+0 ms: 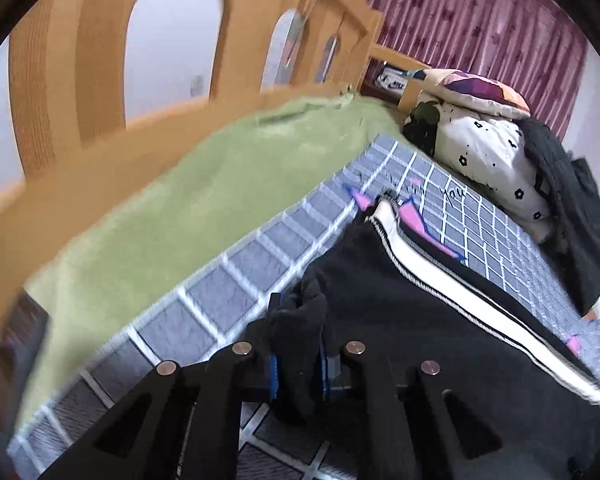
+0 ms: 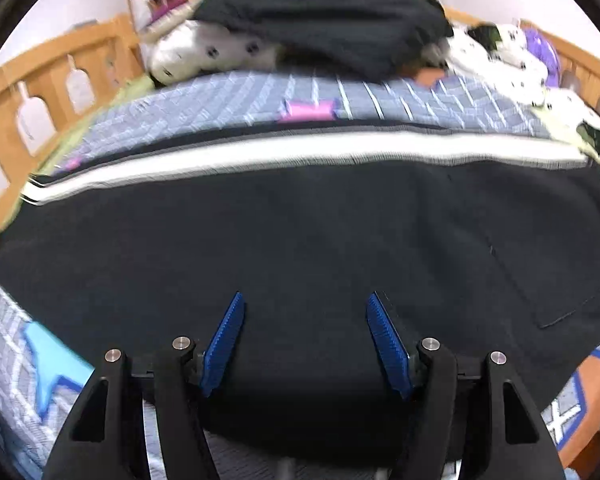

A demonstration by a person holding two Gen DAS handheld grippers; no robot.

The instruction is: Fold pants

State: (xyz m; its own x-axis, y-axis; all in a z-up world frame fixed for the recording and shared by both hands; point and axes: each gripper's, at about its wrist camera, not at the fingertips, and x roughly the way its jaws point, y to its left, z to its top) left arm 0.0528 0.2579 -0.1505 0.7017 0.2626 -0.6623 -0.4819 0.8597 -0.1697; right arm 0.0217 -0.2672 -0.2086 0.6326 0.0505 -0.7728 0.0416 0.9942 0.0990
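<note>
The black track pants (image 2: pixel 300 240) are lying flat across the grid-patterned bedsheet (image 1: pixel 228 292). The left tongs (image 1: pixel 298 354) are pinching a bunched hem; the right tongs (image 2: pixel 306 336) are gaping wide above the cloth, holding nothing. I'd keep the white stripe (image 2: pixel 300 156) straight while folding. The wooden rail (image 1: pixel 100 152) is crowding at 10 o'clock and pillows (image 1: pixel 480 152) at 1; open sheet is lying between them.
</note>
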